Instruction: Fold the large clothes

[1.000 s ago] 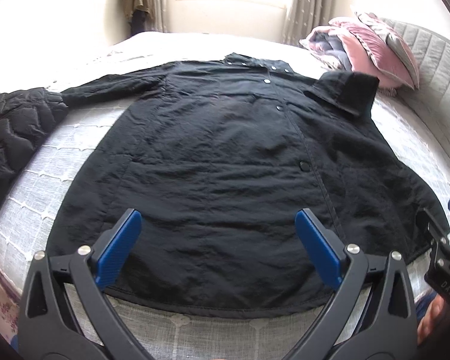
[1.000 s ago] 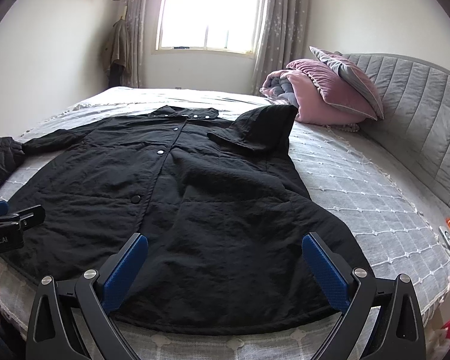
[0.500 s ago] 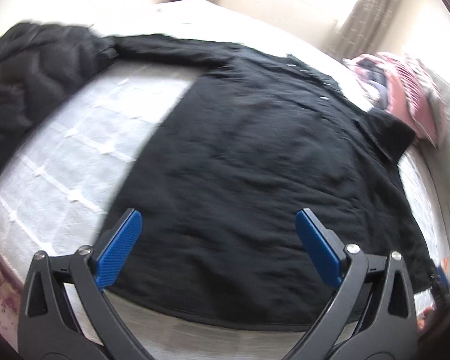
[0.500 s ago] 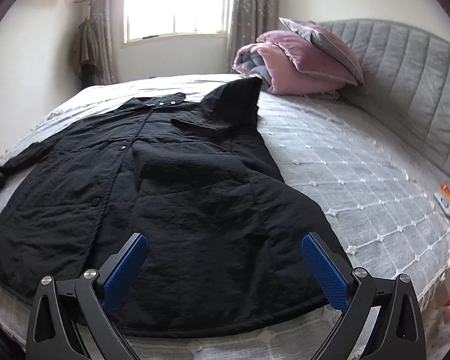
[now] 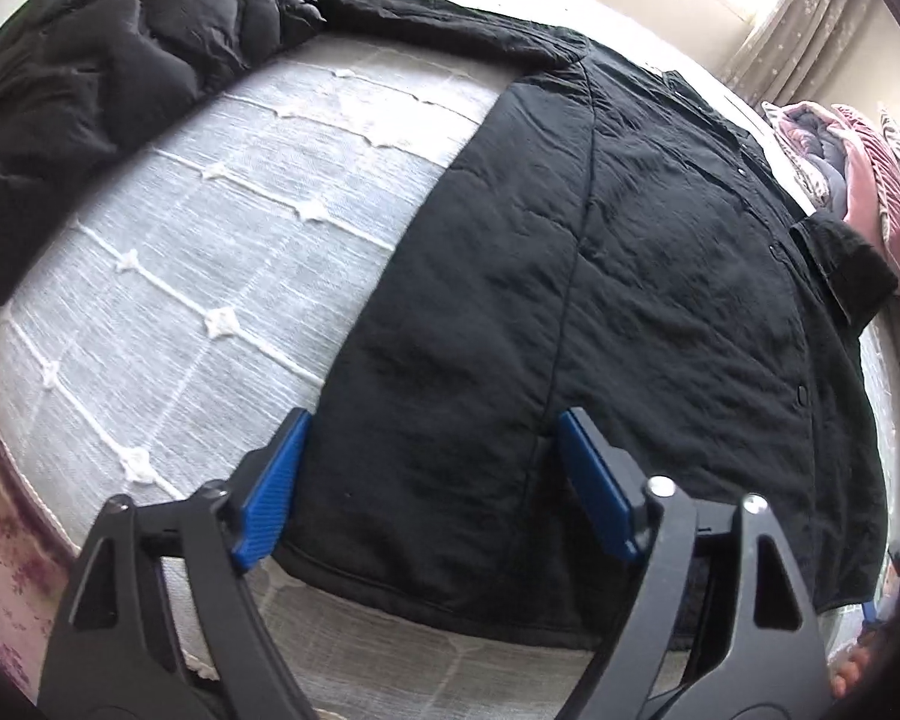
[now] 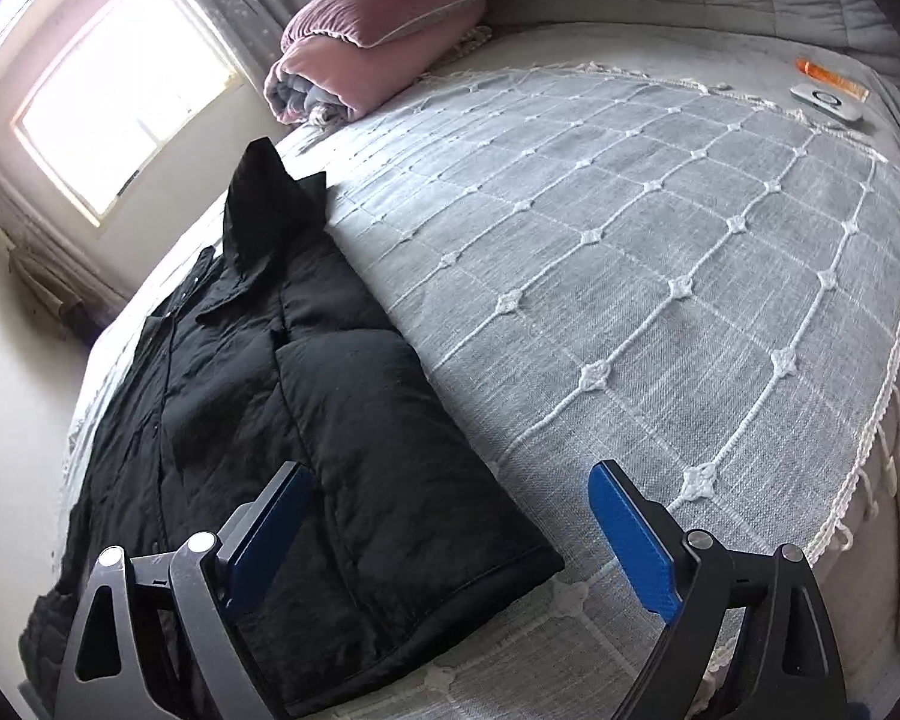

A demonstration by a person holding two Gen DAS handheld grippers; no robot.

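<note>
Right, status by item:
left hand-held gripper (image 5: pixel 429 468): jaws wide apart, nothing between them; straddling the coat's lower left corner, hanging just above the hem. Contact with the cloth not clear.
right hand-held gripper (image 6: pixel 450 519): jaws wide apart, holding nothing; poised over the coat's lower right corner, one finger over black fabric, the other over bare bedspread.
black coat (image 5: pixel 630 300): long, quilted, laid front-up and flat across the bed, snaps closed down the placket, collar end toward the window side. Left sleeve (image 5: pixel 438 24) stretched out straight; right sleeve (image 6: pixel 270 222) looks already folded onto the chest.
handling: soft, limp, bulky padding, probably moderately heavy; shell fabric looks smooth, so likely slippery. A shallow pinch may slide off.
grip points: hem corners or side seam, biting through all layers, deep in the jaws.
bedspread (image 6: pixel 660 276): grey, tufted grid; a low pinch risks catching it with the hem.
second dark jacket (image 5: pixel 102 60): lying touching the left sleeve's cuff end; keep clear.
pink bedding (image 6: pixel 378 42): stacked at the headboard, well apart.
</note>
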